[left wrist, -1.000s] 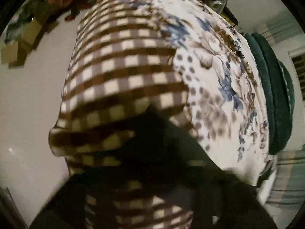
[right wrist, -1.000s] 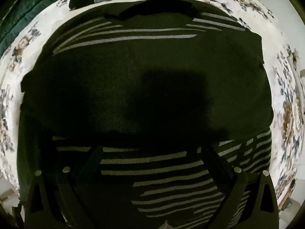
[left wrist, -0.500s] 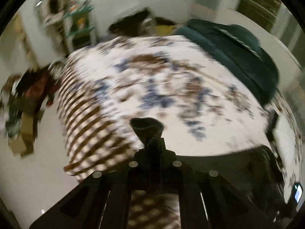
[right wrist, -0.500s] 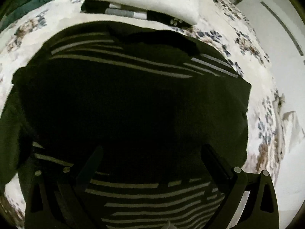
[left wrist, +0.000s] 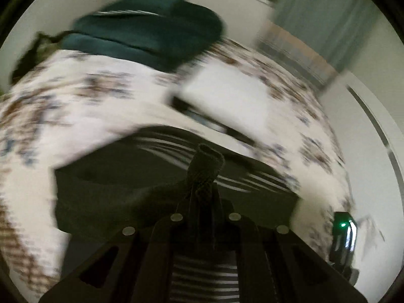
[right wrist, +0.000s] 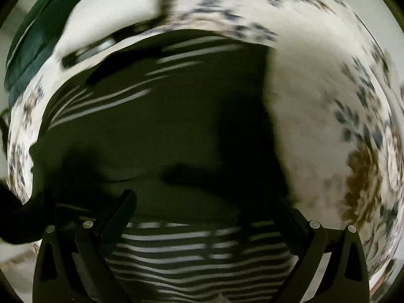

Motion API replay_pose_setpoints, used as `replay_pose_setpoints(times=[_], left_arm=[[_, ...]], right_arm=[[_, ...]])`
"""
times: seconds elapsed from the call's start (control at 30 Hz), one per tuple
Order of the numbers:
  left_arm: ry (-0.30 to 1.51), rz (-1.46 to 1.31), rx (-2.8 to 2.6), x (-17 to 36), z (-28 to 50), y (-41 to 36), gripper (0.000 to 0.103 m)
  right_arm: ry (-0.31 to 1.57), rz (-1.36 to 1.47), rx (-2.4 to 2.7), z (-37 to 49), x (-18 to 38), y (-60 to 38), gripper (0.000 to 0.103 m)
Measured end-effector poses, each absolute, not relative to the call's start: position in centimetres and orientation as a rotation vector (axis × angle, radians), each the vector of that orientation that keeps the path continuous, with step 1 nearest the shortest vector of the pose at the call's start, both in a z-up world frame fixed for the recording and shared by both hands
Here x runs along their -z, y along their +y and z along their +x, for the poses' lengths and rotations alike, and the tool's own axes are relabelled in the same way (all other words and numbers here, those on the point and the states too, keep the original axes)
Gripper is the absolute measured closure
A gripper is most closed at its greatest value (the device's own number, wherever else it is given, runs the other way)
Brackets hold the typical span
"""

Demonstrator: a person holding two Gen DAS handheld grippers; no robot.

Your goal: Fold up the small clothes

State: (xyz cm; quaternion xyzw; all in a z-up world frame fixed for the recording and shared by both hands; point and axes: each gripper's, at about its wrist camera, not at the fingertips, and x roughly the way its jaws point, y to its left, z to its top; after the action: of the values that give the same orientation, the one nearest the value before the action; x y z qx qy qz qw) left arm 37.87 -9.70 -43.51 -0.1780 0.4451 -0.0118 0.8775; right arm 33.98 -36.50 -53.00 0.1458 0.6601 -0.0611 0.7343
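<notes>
A black garment with thin white stripes [right wrist: 176,126] lies spread on the flower-patterned bed cover [right wrist: 315,126]. In the left wrist view my left gripper [left wrist: 203,192] is shut on a black end of the garment [left wrist: 208,161], which sticks up past the fingertips over the garment's body [left wrist: 121,184]. My right gripper [right wrist: 204,209] hangs over the garment, pointing down, its fingers [right wrist: 118,214] wide apart and open. Striped cloth shows between the fingers, with nothing pinched. Both views are blurred.
A folded stack topped by a white piece [left wrist: 227,96] lies on the bed beyond the garment. Dark green bedding [left wrist: 151,30] is piled at the far side. The right gripper's body with a green light [left wrist: 343,232] shows at the right edge. Pale walls surround the bed.
My left gripper swung from the brown checked side of the bed over to the black garment, rolling and still holding the black cloth. The right gripper shifted, and bare bed cover came into view on its right.
</notes>
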Motion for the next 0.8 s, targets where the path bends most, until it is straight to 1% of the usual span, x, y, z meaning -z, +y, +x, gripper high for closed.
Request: replay_pose_setpoints(times=[0.1, 0.13, 0.23, 0.27, 0.3, 0.33, 0.37, 0.4, 0.47, 0.53, 0.57, 0.67, 0.73, 0.8], left_arm=[[0.984, -0.346, 0.144, 45.1, 39.9, -17.1, 0.097], [1.002, -0.330, 0.157, 45.4, 40.1, -18.9, 0.095], [1.049, -0.297, 0.214, 46.2, 40.7, -23.4, 0.095], [1.056, -0.274, 0.216, 46.2, 40.6, -24.4, 0.092], [1.058, -0.240, 0.201, 46.2, 40.5, -25.2, 0.081], [1.044, -0.216, 0.198, 46.1, 40.4, -25.3, 0.074], [1.021, -0.201, 0.199, 45.9, 40.0, -25.2, 0.051], [1.002, -0.187, 0.188, 45.8, 39.7, -24.7, 0.023], [0.956, -0.164, 0.136, 45.5, 39.0, -22.9, 0.006], [0.931, -0.137, 0.057, 45.4, 37.9, -19.8, 0.004], [0.933, -0.127, 0.010, 45.5, 37.4, -18.2, 0.000], [0.981, -0.123, -0.136, 46.7, 35.6, -12.5, 0.000], [1.035, -0.136, -0.234, 48.1, 33.9, -8.6, 0.000], [1.088, -0.164, -0.324, 49.7, 32.4, -5.5, 0.000]], right_arm=[[1.458, 0.387, 0.161, 33.2, 53.5, -41.5, 0.000], [1.458, 0.402, 0.166, 33.0, 53.6, -42.9, 0.000], [1.461, 0.440, 0.165, 32.3, 54.0, -46.7, 0.000], [1.460, 0.465, 0.157, 32.1, 54.0, -47.8, 0.000], [1.459, 0.478, 0.149, 31.9, 54.0, -48.4, 0.000], [1.457, 0.498, 0.134, 31.8, 54.0, -49.0, 0.000], [1.450, 0.529, 0.109, 31.7, 53.9, -49.6, 0.000], [1.445, 0.542, 0.095, 31.8, 53.7, -49.8, 0.000], [1.415, 0.583, 0.034, 32.1, 52.8, -50.1, 0.000], [1.393, 0.612, -0.036, 32.6, 52.3, -49.8, 0.000], [1.387, 0.619, -0.067, 32.8, 52.0, -49.5, 0.000], [1.379, 0.593, -0.178, 34.6, 51.6, -46.5, 0.001], [1.387, 0.544, -0.218, 35.9, 52.1, -44.1, 0.004], [1.406, 0.496, -0.249, 37.1, 52.8, -41.6, 0.011]])
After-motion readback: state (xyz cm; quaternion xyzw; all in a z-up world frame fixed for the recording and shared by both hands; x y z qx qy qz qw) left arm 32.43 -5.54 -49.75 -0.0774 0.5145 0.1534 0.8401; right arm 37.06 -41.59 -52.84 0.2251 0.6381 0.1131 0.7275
